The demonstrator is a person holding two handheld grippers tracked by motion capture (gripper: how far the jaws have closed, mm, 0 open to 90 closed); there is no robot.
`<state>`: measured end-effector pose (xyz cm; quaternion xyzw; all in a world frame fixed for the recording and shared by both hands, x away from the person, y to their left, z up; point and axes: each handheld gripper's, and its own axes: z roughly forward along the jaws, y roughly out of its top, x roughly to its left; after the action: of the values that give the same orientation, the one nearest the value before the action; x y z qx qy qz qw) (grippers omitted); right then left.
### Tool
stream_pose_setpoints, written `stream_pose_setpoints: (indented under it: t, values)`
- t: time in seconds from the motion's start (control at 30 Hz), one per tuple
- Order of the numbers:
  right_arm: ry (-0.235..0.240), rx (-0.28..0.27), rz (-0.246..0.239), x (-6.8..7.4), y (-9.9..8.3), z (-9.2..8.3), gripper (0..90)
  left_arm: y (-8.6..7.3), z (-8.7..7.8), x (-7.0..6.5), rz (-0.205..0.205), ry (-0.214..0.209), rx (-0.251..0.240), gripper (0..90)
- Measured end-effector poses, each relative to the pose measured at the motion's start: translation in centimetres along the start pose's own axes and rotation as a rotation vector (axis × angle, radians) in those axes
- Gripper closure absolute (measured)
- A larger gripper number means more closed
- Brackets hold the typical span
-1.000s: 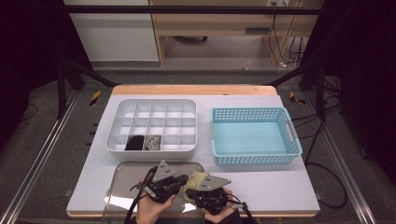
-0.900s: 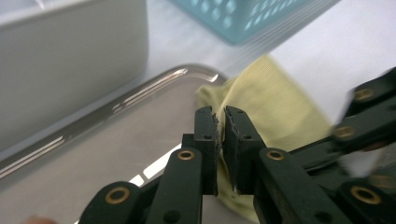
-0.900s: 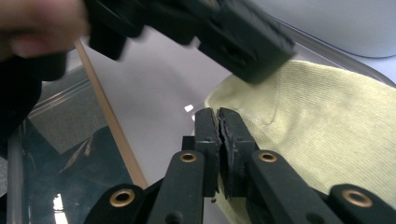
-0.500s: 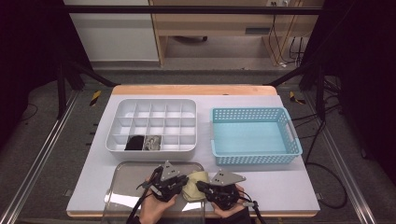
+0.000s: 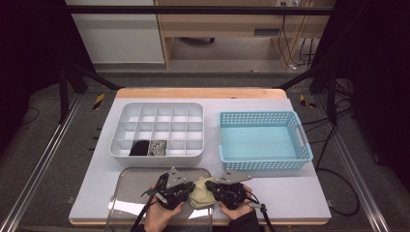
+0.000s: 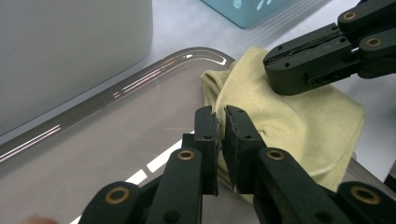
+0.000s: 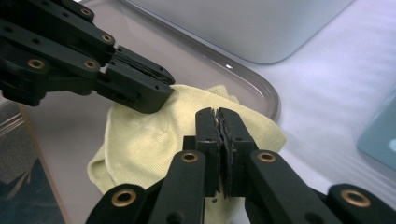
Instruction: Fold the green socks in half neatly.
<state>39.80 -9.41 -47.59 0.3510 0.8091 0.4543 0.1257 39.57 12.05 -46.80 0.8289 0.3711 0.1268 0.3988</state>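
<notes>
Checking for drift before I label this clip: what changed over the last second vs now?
Little. The right gripper and its hand shifted slightly right along the near table edge, baring more of the yellow cloth between it and the left gripper. Both grippers remain shut on the cloth, over the clear tray. The white divided box and blue basket are unmoved.

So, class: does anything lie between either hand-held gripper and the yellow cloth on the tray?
Nothing visible does. The left hand-held gripper and right hand-held gripper are both shut right at the yellow cloth, which lies over the tray's corner.
</notes>
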Motion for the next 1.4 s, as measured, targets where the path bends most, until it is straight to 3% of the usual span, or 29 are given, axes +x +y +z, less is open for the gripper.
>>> stream_pose_setpoints:
  t: [0.13, 0.23, 0.33, 0.57, 0.77, 0.97, 1.13, 1.27, 1.4]
  values:
    - [-0.013, -0.035, 0.007, -0.3, 0.0, -1.2, 83.3, 0.0, -0.1, 0.0, 0.0, 0.001, 0.0, 82.3]
    - [-0.024, -0.06, 0.039, -0.7, -0.2, -2.6, 77.0, 0.0, 0.0, 0.0, -0.001, 0.001, -0.001, 82.1]
    - [-0.022, -0.05, 0.058, -0.9, -0.7, -3.2, 71.9, -0.1, -0.1, -0.1, 0.0, 0.005, -0.002, 82.1]
    - [0.009, 0.01, 0.077, -0.7, -2.5, -2.7, 66.3, -0.1, -0.1, -0.1, 0.002, 0.005, -0.005, 82.1]
    - [0.033, 0.03, 0.108, -0.8, -3.0, -2.1, 67.1, -0.1, 0.0, -0.1, 0.002, 0.005, -0.005, 82.1]
    - [0.091, 0.028, 0.188, -1.2, -3.2, -1.9, 78.6, -0.1, 0.0, -0.1, 0.004, 0.007, -0.005, 82.0]
    - [0.076, 0.037, 0.156, -0.9, -2.8, -2.0, 85.5, -0.1, -0.1, -0.1, -0.004, -0.001, -0.009, 81.2]
    - [0.045, 0.028, 0.121, -0.6, -2.5, -2.2, 85.7, 0.3, -1.0, -0.2, -0.029, -0.03, -0.053, 79.5]
    - [0.026, 0.019, 0.09, -0.5, -1.9, -2.6, 85.7, 0.8, -1.5, -1.1, -0.005, -0.049, -0.087, 80.5]
